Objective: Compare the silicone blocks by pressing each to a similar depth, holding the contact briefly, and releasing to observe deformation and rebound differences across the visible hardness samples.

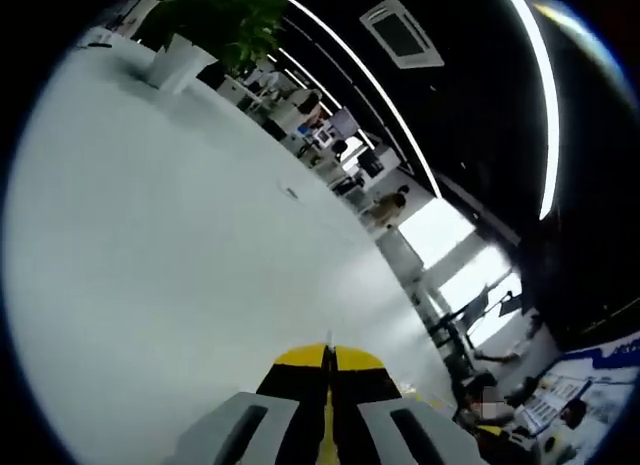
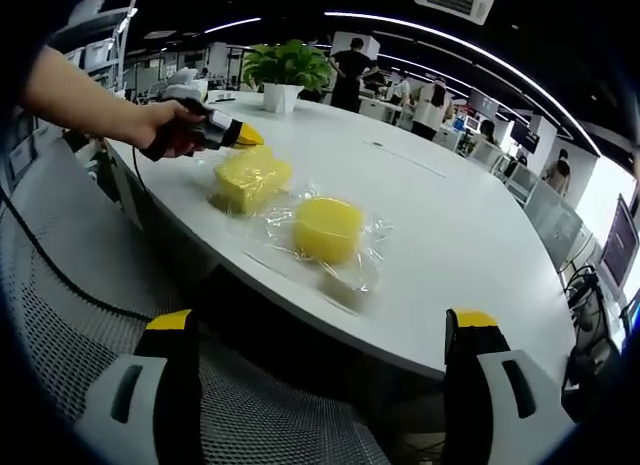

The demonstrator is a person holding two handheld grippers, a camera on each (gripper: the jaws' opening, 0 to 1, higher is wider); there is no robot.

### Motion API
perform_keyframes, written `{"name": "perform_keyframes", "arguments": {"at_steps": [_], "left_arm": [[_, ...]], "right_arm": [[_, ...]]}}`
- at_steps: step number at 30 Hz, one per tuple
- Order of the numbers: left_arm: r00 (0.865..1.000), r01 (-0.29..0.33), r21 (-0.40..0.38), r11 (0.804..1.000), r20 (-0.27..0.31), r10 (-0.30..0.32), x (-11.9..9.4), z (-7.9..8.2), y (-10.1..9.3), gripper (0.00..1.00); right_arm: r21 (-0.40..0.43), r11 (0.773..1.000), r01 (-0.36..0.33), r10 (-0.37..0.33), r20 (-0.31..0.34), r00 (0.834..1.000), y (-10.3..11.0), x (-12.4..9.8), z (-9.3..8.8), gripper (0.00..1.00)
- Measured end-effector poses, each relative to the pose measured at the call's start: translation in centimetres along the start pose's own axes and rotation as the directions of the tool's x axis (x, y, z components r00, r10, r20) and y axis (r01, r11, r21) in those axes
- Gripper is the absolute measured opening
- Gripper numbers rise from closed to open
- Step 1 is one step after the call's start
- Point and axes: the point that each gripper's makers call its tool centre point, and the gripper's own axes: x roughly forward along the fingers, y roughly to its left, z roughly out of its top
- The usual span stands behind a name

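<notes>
on the white worktop (image 2: 470,225) lie a square yellow block (image 2: 251,177) and a round yellow block (image 2: 327,227) on clear wrap, the left tool (image 2: 243,135), jaws together, just beside the square one, the right tool (image 2: 320,330) held back with jaws wide apart.

Two yellow silicone blocks lie on my white table (image 2: 470,225), near its closest edge in my right gripper view. The square block (image 2: 251,178) sits to the left, a pale yellow slab with flat faces and rounded corners, resting flat. The round block (image 2: 327,228) lies just beside it to the right, apart from it, a deeper yellow puck, also flat on the table. Both rest on crinkled clear plastic wrap (image 2: 365,265) that spreads out past the round block toward the table edge. Neither block looks dented.
</notes>
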Motion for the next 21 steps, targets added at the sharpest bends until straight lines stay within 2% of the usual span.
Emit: {"name": "perform_keyframes", "arguments": {"at_steps": [2,6,10,13,16,21], "left_arm": [[0.999,0.046,0.001,0.999,0.02,-0.046,0.0,0.7,-1.2,0.0],[0.991,0.13,0.033,0.991,0.015,-0.131,-0.5,1.5,-3.9,0.0],[0.976,0.219,0.09,0.972,0.0,-0.22,-1.5,2.1,-7.0,0.0],[0.957,0.289,0.131,0.948,-0.007,-0.291,-2.4,2.8,-9.3,0.0],[0.937,0.345,0.137,0.928,0.003,-0.349,-3.5,3.7,-11.3,0.0],[0.905,0.42,0.168,0.892,-0.006,-0.425,-5.0,4.0,-14.5,0.0]], "right_arm": [[-0.001,1.0,-0.003,0.003,0.0,1.0,0.0,0.0,0.0,0.96],[-0.002,1.0,-0.008,0.008,0.002,1.0,0.1,-0.1,0.1,0.96],[0.005,1.0,-0.021,0.021,0.018,1.0,0.3,-0.3,0.5,0.96],[0.043,0.999,-0.03,0.028,0.041,0.999,0.3,-0.5,1.0,0.96],[0.082,0.996,-0.041,0.036,0.059,0.998,0.1,-0.6,1.6,0.88],[0.112,0.991,-0.073,0.062,0.097,0.993,0.5,-1.1,2.7,0.87]]}}
